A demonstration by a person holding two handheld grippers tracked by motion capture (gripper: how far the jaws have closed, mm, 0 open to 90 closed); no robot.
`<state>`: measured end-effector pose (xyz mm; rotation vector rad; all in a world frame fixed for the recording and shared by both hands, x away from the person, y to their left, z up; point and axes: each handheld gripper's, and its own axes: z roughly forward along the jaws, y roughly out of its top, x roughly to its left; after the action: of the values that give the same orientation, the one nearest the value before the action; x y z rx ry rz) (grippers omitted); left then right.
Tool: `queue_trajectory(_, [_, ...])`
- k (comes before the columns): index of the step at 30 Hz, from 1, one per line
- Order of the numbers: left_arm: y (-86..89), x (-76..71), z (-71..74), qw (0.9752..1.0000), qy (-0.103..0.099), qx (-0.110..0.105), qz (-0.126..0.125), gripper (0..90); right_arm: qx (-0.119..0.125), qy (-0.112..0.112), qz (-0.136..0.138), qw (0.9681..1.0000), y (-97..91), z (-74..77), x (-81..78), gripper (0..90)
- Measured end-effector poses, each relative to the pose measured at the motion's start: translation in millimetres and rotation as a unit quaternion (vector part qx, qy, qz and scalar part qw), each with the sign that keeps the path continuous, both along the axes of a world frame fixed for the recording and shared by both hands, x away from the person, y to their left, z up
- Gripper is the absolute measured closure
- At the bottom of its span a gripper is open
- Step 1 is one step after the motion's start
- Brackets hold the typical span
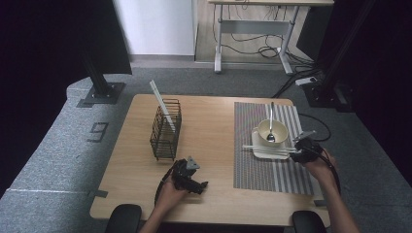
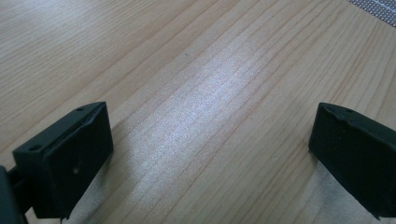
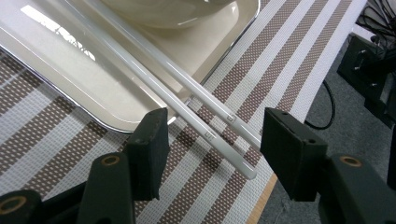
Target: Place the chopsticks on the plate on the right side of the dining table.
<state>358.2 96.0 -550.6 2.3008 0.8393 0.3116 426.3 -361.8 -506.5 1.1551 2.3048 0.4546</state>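
Two white chopsticks (image 3: 187, 93) lie side by side across the front of a cream square plate (image 3: 88, 88), and their ends rest on the striped placemat (image 3: 285, 56). My right gripper (image 3: 215, 140) is open around those ends, and neither pad touches them. In the high view it sits at the plate's right edge (image 1: 295, 153). A cream bowl (image 1: 272, 132) on the plate holds a metal spoon (image 1: 270, 124). My left gripper (image 2: 210, 154) is open over bare wood, low at the table's front (image 1: 202, 186).
A dark wire basket (image 1: 165, 130) stands left of centre on the wooden table (image 1: 214, 121), with a white stick (image 1: 160, 103) leaning out of it. The table's right edge lies just past the placemat, close to my right gripper. Cables run across the floor beyond.
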Motion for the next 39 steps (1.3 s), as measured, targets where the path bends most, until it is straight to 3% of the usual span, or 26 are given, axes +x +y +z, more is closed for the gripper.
queue_trajectory(13, [0.0,0.0,0.0,1.0,0.0,0.0,0.0,0.0,0.057,-0.025,0.023,0.9978,10.3,7.7,-22.4,34.0])
queue_trajectory(18, [0.0,0.0,-0.1,1.0,0.0,0.0,0.0,0.0,0.093,-0.025,0.031,0.9948,21.4,4.5,-30.8,22.2])
queue_trajectory(22, [0.0,0.0,-0.1,1.0,0.0,0.0,0.0,0.0,0.129,-0.034,0.04,0.9903,33.5,0.4,-36.4,12.9])
queue_trajectory(26, [0.2,-0.1,-0.2,1.0,0.0,0.001,-0.002,0.0,0.143,-0.034,0.054,0.9877,48.5,-6.6,-40.3,3.6])
queue_trajectory(34, [0.2,-0.2,-0.2,1.0,0.0,0.001,-0.002,0.0,0.173,-0.021,0.062,0.9828,69.4,-25.7,-36.3,0.7])
queue_trajectory(39, [0.1,-0.2,-0.2,1.0,0.0,0.001,-0.002,0.0,0.192,-0.028,0.061,0.979,75.0,-30.9,-31.9,0.6])
